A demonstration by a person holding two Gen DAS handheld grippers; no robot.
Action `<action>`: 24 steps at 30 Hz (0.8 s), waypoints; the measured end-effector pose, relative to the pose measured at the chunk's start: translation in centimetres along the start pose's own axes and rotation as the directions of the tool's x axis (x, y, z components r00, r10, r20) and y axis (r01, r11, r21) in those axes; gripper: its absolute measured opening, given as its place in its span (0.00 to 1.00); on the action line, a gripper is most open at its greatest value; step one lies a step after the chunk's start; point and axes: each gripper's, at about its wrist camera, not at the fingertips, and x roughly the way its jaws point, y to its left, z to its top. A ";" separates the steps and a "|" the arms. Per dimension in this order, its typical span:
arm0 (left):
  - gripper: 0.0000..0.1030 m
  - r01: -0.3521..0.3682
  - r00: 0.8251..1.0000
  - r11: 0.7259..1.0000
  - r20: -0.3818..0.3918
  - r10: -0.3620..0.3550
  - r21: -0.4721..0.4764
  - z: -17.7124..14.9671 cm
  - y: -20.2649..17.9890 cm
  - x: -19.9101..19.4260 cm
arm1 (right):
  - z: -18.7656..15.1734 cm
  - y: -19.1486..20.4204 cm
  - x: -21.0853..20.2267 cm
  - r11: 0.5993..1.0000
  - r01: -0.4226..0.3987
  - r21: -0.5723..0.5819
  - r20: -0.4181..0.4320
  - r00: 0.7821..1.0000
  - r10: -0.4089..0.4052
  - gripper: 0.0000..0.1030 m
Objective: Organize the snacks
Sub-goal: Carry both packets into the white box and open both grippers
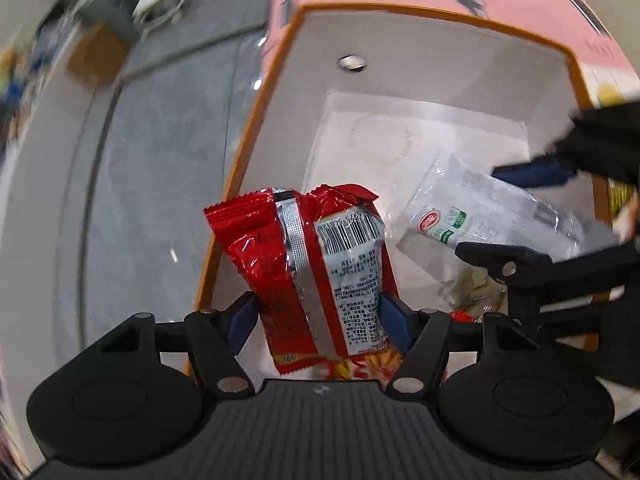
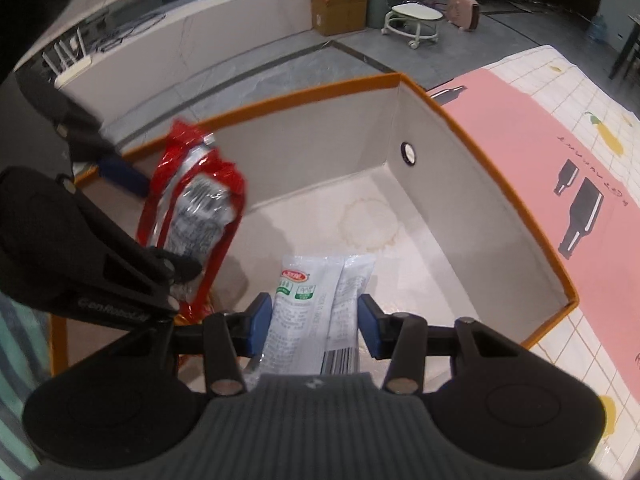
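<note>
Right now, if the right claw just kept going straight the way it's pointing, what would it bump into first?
Probably the white floor of the orange-rimmed box. The right claw, shut on a white snack packet, points down into it, so the packet's front end would likely touch before the far wall. Depth is uncertain.

Checked tablecloth (image 2: 576, 312) over table, pink mat (image 2: 532, 152) on it, orange-rimmed box (image 2: 472, 184) left of mat.

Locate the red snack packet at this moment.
The red snack packet is clamped in the left tongs, held over the left part of the orange-rimmed box, beside the white packet in the right tongs.
</note>
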 end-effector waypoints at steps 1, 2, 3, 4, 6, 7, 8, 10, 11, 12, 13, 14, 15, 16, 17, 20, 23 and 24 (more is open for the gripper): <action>0.74 0.002 1.000 0.999 -0.004 -0.002 0.035 -0.1 -0.2 0.0 | 0.1 0.1 0.2 1.000 0.002 -0.021 -0.002 1.000 -0.002 0.44; 0.74 0.009 1.000 0.998 -0.015 -0.008 0.067 -0.1 -0.4 0.1 | 0.0 0.2 0.3 0.999 0.002 -0.046 -0.001 1.000 -0.002 0.44; 0.74 0.018 1.000 0.996 -0.027 -0.015 0.088 -0.2 -0.3 0.3 | -0.1 0.4 0.4 0.998 0.000 -0.066 -0.005 1.000 -0.001 0.44; 0.74 0.022 0.999 0.995 -0.040 -0.018 0.098 -0.2 -0.2 0.5 | -0.3 0.3 0.4 0.997 -0.002 -0.074 -0.010 1.000 0.001 0.44; 0.74 0.019 0.998 0.991 -0.065 -0.011 0.129 -0.2 -0.4 1.1 | -0.1 0.2 0.8 0.997 -0.008 -0.072 -0.014 1.000 0.007 0.44; 0.76 0.016 0.998 0.989 -0.068 -0.006 0.148 -0.2 -0.6 1.2 | 0.0 0.1 0.9 0.998 -0.015 -0.063 -0.015 1.000 0.014 0.44; 0.77 0.011 0.998 0.986 -0.068 0.000 0.166 -0.3 -0.8 1.2 | 0.1 0.0 1.0 0.998 -0.025 -0.053 -0.016 1.000 0.024 0.44; 0.77 0.000 0.998 0.982 -0.058 0.011 0.189 -0.6 -1.2 1.2 | 0.4 0.0 1.1 0.998 -0.046 -0.042 -0.016 0.999 0.045 0.44; 0.77 -0.001 0.998 0.983 -0.058 0.012 0.186 -0.9 -1.1 1.2 | 0.5 0.1 1.3 0.998 -0.051 -0.043 -0.017 0.999 0.051 0.44; 0.78 -0.006 0.998 0.983 -0.054 0.016 0.184 -0.8 -1.4 1.4 | 0.4 0.2 1.3 0.997 -0.053 -0.048 -0.016 0.998 0.052 0.44; 0.80 -0.011 0.999 0.982 -0.047 0.020 0.188 -0.9 -1.3 1.3 | 0.5 0.3 1.6 0.997 -0.052 -0.053 -0.024 0.998 0.051 0.44; 0.82 -0.018 0.999 0.981 -0.038 0.025 0.194 -1.1 -1.3 1.2 | 0.5 0.3 1.8 0.997 -0.050 -0.058 -0.031 0.998 0.048 0.44; 0.84 -0.022 0.999 0.980 -0.029 0.028 0.199 -1.1 -1.3 1.1 | 0.4 0.4 1.9 0.997 -0.050 -0.062 -0.033 0.998 0.048 0.44; 0.85 -0.025 0.999 0.980 -0.022 0.030 0.200 -1.3 -1.3 0.9 | 0.5 0.5 2.1 0.997 -0.054 -0.061 -0.037 0.998 0.052 0.44; 0.85 -0.026 0.999 0.980 -0.019 0.030 0.196 -1.2 -1.3 0.7 | 0.5 0.5 2.1 0.997 -0.056 -0.057 -0.041 0.998 0.053 0.44; 0.85 -0.016 1.000 0.987 -0.012 0.018 0.161 -1.3 -1.1 0.1 | 0.8 0.3 2.7 0.998 -0.053 -0.036 -0.052 0.997 0.051 0.44; 0.85 -0.005 1.000 0.991 -0.014 0.007 0.135 -1.1 -0.6 -0.2 | 0.8 0.2 3.3 0.999 -0.049 -0.024 -0.071 0.996 0.047 0.44; 0.85 -0.002 1.000 0.992 -0.016 0.004 0.129 -1.0 -0.5 -0.3 | 0.9 0.2 3.5 0.999 -0.048 -0.022 -0.079 0.996 0.046 0.45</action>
